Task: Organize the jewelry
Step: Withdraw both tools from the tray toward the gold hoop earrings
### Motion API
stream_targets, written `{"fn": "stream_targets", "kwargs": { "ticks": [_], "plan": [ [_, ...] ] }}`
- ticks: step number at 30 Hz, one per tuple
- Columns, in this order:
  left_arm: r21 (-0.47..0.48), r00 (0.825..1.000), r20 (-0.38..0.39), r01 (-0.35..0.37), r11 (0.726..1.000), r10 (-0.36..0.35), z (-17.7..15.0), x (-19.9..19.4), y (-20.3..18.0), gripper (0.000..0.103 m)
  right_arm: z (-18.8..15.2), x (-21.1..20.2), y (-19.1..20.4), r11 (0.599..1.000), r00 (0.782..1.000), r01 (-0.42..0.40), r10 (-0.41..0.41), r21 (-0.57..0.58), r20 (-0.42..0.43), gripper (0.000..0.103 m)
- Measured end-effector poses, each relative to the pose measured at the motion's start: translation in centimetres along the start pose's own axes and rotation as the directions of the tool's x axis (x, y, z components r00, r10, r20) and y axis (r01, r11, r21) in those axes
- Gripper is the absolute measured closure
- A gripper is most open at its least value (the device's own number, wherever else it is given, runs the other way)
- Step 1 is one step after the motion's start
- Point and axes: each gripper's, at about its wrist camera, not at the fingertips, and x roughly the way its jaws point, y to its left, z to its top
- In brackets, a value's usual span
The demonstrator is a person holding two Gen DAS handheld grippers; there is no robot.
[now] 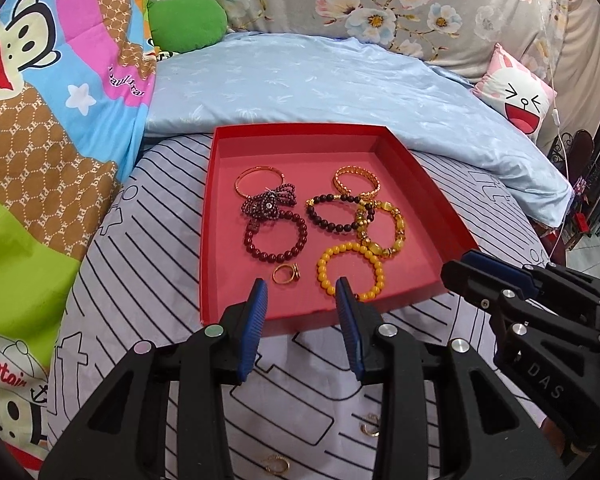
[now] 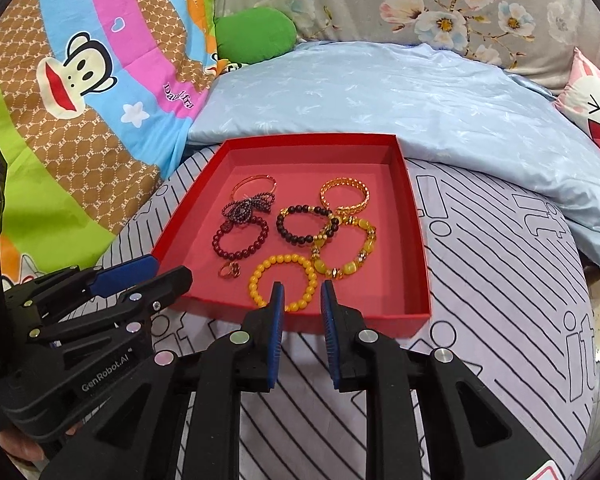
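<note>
The left claw [image 1: 301,286] hangs over the near edge of the shallow red cardboard box [image 1: 300,135]. Its blue ribbed pads stand moderately spread and nothing is between them.

On the white bed sheet with black stripes [image 1: 140,240], a thin gold hoop [image 1: 276,465] lies under this claw's left arm. A second pair of small gold hoops [image 1: 370,426] lies under its right arm. Both are outside the box, on its near side, closer to the person than the fingertips. They lie flat, and their openings face up.

Further right, the box already holds the rest. A small gold ring [image 1: 286,274] sits just beyond the left pad and a yellow round-bead bracelet [image 1: 321,270] curls around the right pad's tip. Darker bead bracelets and gold bangles lie behind them.

The right claw [image 2: 303,287] comes last, beside the box's near right corner. Its pads are parted only narrowly and are empty, with the yellow bracelet showing beyond the gap. Its own camera shows no loose hoops.

I judge that the loose hoops are what remains to be put away, and the left hand is the nearer one. The claw points past them, so it would have to draw back toward the person and drop. Thin flat rings on soft cloth may slip from the pads or get pressed into the sheet.
</note>
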Motion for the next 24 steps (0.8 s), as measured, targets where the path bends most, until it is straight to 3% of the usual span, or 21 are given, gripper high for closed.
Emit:
{"fn": "stream_targets", "kwargs": {
  "ticks": [11,24],
  "plan": [
    [0.004,1.0,-0.004,-0.018,1.0,0.018,-2.4,-2.1,-0.4,0.069,-2.9,-1.5,1.3,1.0,1.0,-0.018,0.018,-0.017,-0.021,0.084],
    [-0.026,0.998,-0.061,-0.026,0.999,0.024,-6.8,-3.1,0.8,0.069,-7.1,-1.1,2.5,0.999,0.995,-0.039,0.036,-0.029,-0.091,0.084]
  ]
}}
